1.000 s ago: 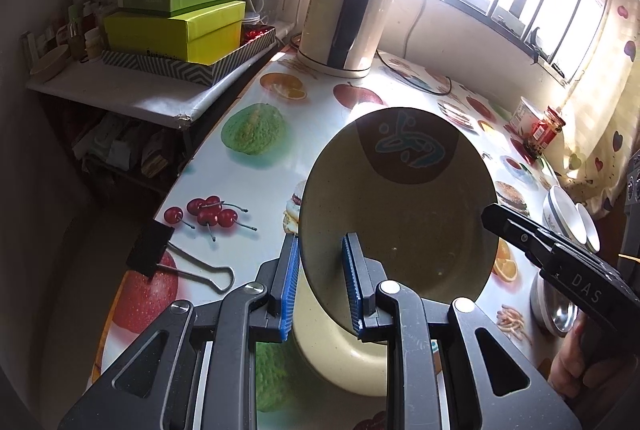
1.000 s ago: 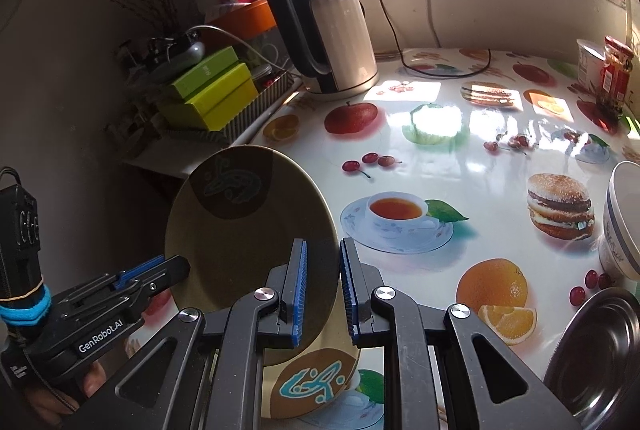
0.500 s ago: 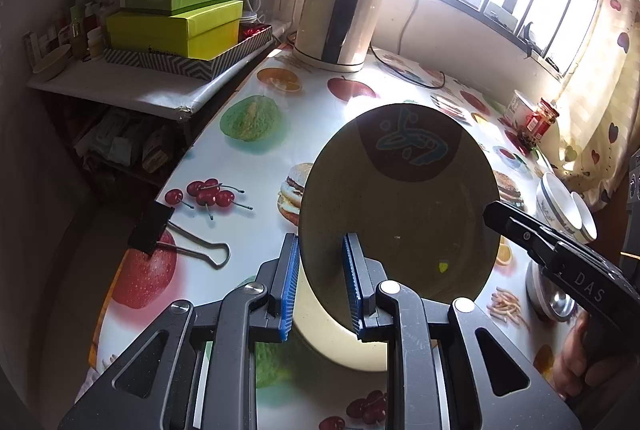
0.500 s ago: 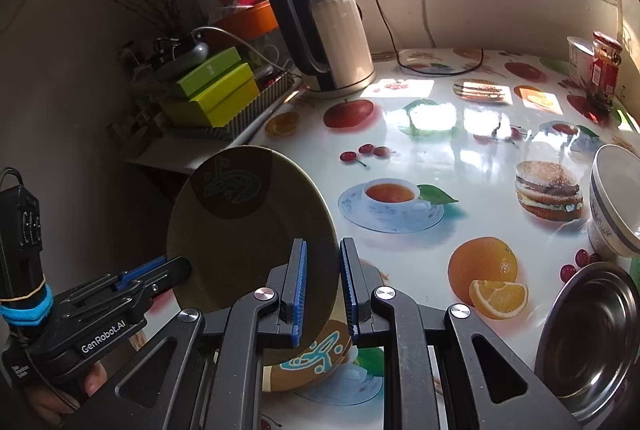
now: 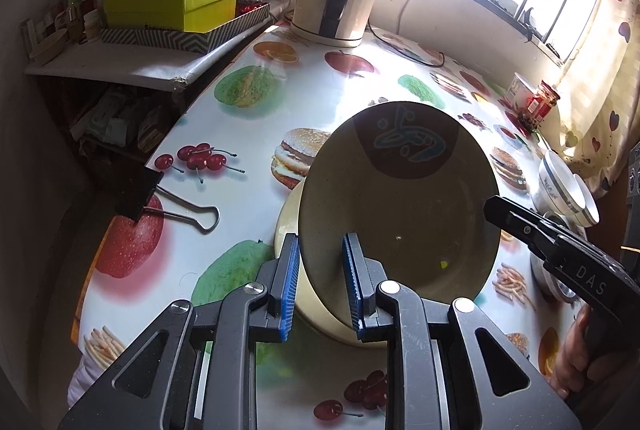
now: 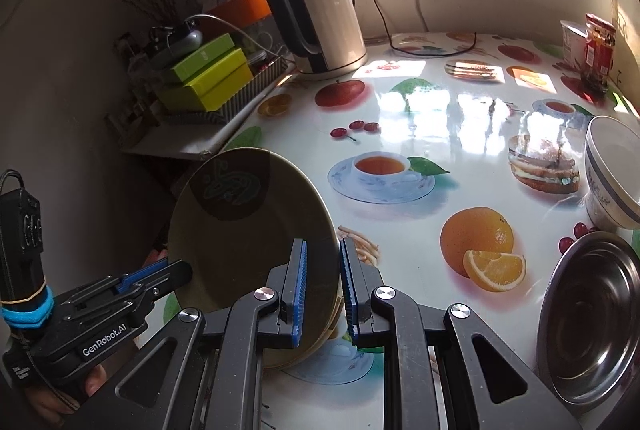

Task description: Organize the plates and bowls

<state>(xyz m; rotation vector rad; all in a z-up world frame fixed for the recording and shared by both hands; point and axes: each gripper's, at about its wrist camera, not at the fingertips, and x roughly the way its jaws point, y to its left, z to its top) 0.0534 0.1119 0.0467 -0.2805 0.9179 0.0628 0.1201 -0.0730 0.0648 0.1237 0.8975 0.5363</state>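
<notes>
Olive plate (image 5: pixel 400 197) w/ brown patch, blue swirl; fruit-print tablecloth (image 5: pixel 320 85).

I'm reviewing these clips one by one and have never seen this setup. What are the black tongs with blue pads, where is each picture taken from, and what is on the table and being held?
There is no robot here: a person holds one hand-operated tool in each hand, each with a wide-angle camera looking along its tongs. One picture comes from the left tongs, the other from the right tongs; each view also shows the other tool from the side. Both tongs grip opposite edges of one olive plate, tilted above a cream plate lying on the fruit-printed table. Also there: a steel bowl, a white bowl, a kettle, a binder clip and jars.
</notes>
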